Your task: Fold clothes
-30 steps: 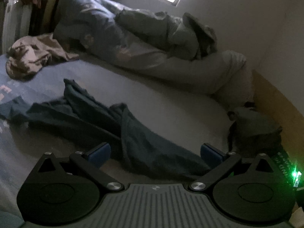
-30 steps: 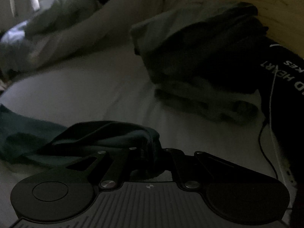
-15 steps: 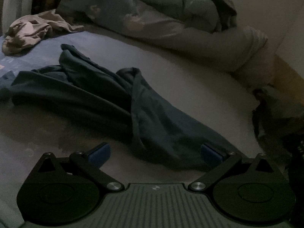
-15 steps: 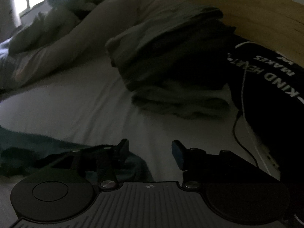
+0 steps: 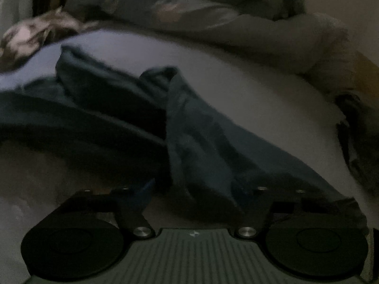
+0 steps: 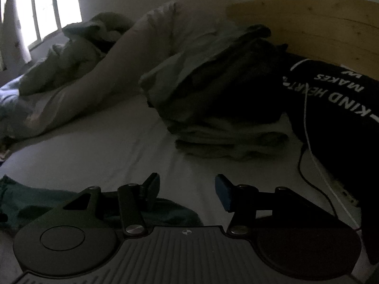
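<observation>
Dark teal cotton, a rumpled garment point(image 5: 194, 127) lies in loose ridges across the middle of the pale bed sheet point(image 5: 260, 99), its near end under both tools. The left gripper point(image 5: 196, 189) has just been closing, its fingers point(image 5: 144, 189) now half apart with a fold of the teal cloth bunched between them; in this blur I cannot tell whether the pads press it yet. The right gripper point(image 6: 187, 191) has just been opening and stands with fingers point(image 6: 222, 191) apart over bare sheet, nothing between them, the cloth's edge point(image 6: 35, 201) beside its left finger. Judging by this, the left should pinch a single clean edge, not the whole bunch, before lifting. A stack of folded clothes point(image 6: 220, 108) sits by the wooden headboard point(image 6: 319, 23).
</observation>
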Tool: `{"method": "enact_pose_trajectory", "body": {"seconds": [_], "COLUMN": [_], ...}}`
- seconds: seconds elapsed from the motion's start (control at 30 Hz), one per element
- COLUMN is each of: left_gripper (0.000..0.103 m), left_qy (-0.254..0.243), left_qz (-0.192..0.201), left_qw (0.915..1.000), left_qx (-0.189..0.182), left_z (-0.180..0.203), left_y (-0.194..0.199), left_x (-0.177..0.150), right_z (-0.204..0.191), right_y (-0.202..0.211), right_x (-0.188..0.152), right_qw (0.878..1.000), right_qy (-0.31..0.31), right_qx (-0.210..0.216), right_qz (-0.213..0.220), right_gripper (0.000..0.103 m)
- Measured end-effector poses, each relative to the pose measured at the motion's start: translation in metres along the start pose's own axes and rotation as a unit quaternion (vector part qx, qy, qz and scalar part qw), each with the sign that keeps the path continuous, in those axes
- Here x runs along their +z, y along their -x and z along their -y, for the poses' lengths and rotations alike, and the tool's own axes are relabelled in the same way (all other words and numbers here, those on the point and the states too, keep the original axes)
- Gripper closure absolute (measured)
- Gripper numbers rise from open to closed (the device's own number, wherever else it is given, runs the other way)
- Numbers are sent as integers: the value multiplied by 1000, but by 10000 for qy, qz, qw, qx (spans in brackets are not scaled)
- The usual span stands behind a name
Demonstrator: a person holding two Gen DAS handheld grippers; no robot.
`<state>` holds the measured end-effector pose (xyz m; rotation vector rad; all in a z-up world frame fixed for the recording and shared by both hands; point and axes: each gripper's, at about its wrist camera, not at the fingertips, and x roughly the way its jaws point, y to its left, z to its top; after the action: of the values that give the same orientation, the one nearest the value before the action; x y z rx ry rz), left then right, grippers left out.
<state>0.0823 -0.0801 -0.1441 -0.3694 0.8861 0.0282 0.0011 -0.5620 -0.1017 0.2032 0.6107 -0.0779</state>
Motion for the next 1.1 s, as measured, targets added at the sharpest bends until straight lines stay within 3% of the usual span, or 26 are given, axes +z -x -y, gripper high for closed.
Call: {"method": "enact_pose_trajectory", "body": {"seconds": [0.1, 0.17, 0.27, 0.53, 0.73, 0.93, 1.1], "left_gripper": [61, 87, 92, 94, 94, 94, 94], "left_qy": [46, 62, 49, -366, -405, -568, -849], "left_qz": [-62, -17, 57, -2, -303, -508, -886], "left_qw": [9999, 9998, 9989, 9883, 9766, 9686, 9648], "left_qx": [-93, -199, -469, -1480, -2092, -2367, -2328], "left_z": [-2, -2, 4, 43, 76, 89, 91], "left_y": [-1, 6, 22, 71, 103, 132, 131], "left_x": [-1, -3, -8, -46, -87, -116, -133], "right_z": [-3, -5, -9, -20, -27, -34, -52], "right_y": [0, 1, 4, 18, 31, 48, 54], "right_x": [-1, -2, -4, -2, 2, 9, 12], "right_qw": [10000, 10000, 10000, 9998, 9995, 9984, 9954], "right_qy": [-12, -8, 38, 120, 214, 392, 704], "right_qx": [41, 58, 74, 160, 223, 382, 632], "right_qz": [-17, -27, -36, 9, 96, 157, 114], "right_gripper": [47, 47, 47, 47, 47, 47, 47]}}
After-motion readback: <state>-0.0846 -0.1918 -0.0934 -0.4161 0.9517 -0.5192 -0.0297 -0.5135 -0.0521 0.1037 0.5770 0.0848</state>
